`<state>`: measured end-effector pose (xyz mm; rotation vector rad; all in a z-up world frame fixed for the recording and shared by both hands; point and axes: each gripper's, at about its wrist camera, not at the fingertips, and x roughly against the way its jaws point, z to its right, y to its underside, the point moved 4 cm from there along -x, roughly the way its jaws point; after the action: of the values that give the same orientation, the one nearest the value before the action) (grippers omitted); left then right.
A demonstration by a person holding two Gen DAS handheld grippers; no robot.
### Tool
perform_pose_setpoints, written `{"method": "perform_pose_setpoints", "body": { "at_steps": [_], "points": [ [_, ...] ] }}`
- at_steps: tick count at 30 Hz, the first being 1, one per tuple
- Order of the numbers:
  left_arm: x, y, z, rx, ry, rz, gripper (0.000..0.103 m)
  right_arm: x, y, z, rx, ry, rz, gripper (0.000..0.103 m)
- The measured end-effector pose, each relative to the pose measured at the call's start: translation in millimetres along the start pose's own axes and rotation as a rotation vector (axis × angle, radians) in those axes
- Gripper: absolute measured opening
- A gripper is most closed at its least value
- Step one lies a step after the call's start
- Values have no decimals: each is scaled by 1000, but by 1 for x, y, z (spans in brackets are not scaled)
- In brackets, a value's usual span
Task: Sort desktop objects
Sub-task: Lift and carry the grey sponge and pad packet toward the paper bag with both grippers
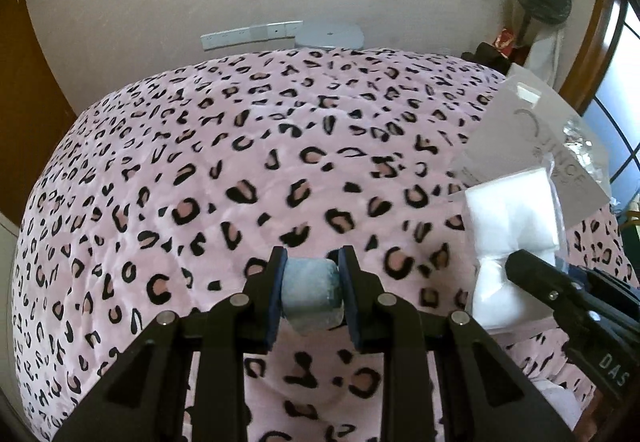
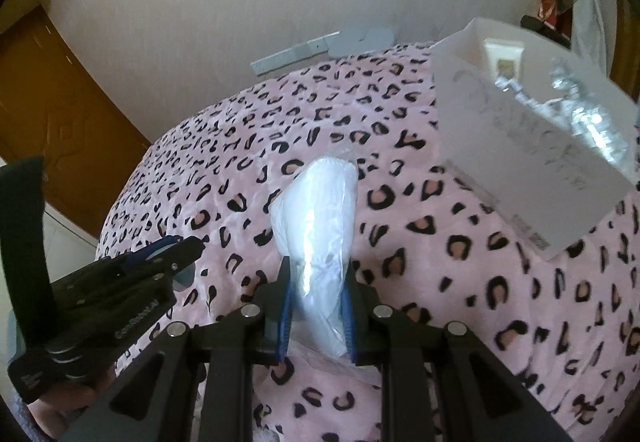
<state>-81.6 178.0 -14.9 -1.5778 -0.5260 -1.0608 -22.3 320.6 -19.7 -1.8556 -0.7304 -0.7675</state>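
While a pink leopard-print blanket (image 1: 240, 161) covers the whole surface, a white open-topped box (image 2: 520, 161) with grey lettering rests on it at the right, crinkled clear plastic inside. Above the blanket, the right gripper (image 2: 318, 306) clamps a soft white clear-wrapped pack (image 2: 320, 222), and the left gripper (image 1: 312, 294) clamps a small grey-blue cylinder (image 1: 310, 292).

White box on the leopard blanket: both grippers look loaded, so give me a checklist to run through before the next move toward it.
1. Left gripper grip on the grey cylindrical block: ok, clamped between both pads.
2. Right gripper grip on the clear-wrapped white packet: ok.
3. White box open at the top: ok.
4. Room in the box: cannot tell; a small carton and crinkled foil wrapper sit inside.
5. Grippers apart from each other: ok.
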Motion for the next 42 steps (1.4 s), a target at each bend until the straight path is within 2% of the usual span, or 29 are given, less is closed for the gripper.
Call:
{"method": "perform_pose_setpoints", "body": {
  "at_steps": [17,42],
  "points": [
    [33,-5,54,-65,52,31,27,69,4,31,-31,53,89,21],
    [37,-21,135,-192,132,45,27,102,2,84,-122,139,143,21]
  ]
}}
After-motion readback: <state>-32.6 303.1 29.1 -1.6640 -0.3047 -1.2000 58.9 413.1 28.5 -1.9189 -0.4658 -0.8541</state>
